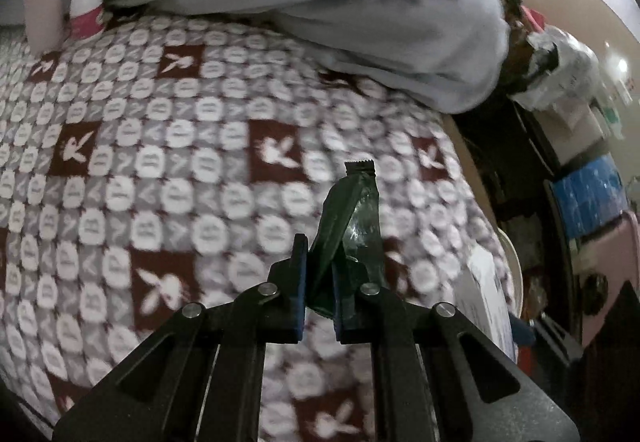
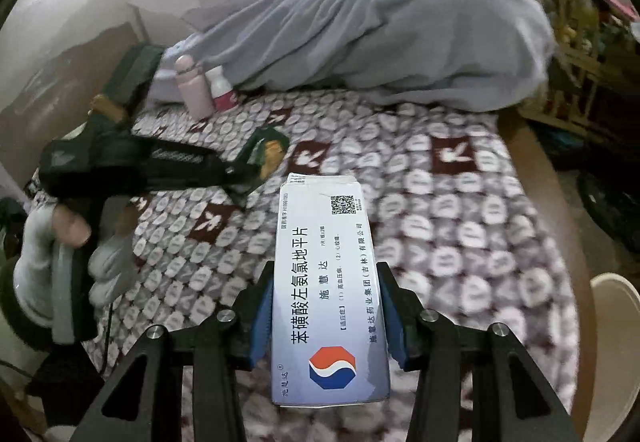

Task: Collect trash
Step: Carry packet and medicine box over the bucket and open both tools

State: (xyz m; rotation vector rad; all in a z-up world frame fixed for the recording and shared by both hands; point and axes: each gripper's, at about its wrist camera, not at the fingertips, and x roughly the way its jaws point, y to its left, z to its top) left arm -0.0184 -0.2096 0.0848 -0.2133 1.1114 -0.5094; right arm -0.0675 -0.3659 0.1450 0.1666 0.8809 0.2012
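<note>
My left gripper is shut on a dark green foil wrapper and holds it above the patterned bedspread. In the right wrist view the left gripper shows at the left with the green wrapper in its tips. My right gripper is shut on a white medicine box with blue Chinese print and a red-and-blue logo, held above the bed. A corner of that box shows at the right of the left wrist view.
A pink bottle and a white bottle with a pink label stand at the far side of the bed by a grey quilt. A cream round rim sits past the bed's right edge. Cluttered shelves stand right.
</note>
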